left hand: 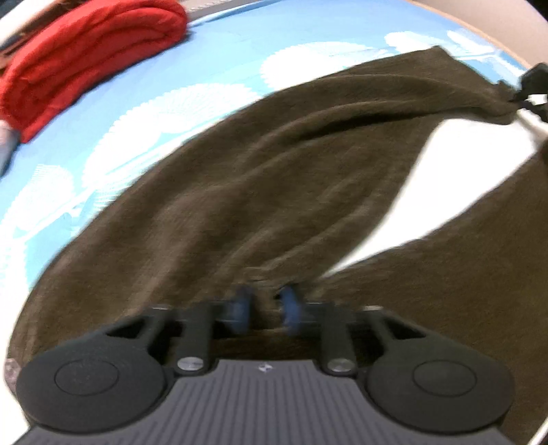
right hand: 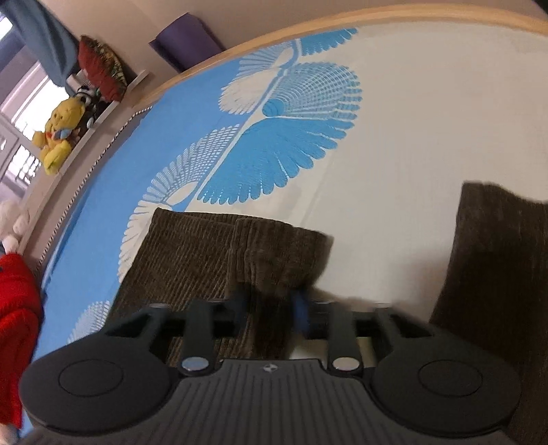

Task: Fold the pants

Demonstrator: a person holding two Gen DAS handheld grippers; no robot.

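Brown corduroy pants (left hand: 274,164) lie spread on a blue and white bed sheet (left hand: 222,61), their two legs parted in a V. My left gripper (left hand: 264,308) is shut on a bunched fold of the fabric where the legs meet. One leg stretches away to the far right, where my right gripper (left hand: 529,90) pulls its end up. In the right wrist view, my right gripper (right hand: 272,304) is shut on the hem end of that leg (right hand: 191,260), which is lifted and creased. The other leg (right hand: 496,274) lies at the right edge.
A folded red garment (left hand: 89,58) sits at the far left corner of the bed. The bed's wooden edge (right hand: 274,30) runs along the back. Beyond it a ledge holds a yellow stuffed toy (right hand: 58,133) and cushions, beside a purple roll (right hand: 188,37).
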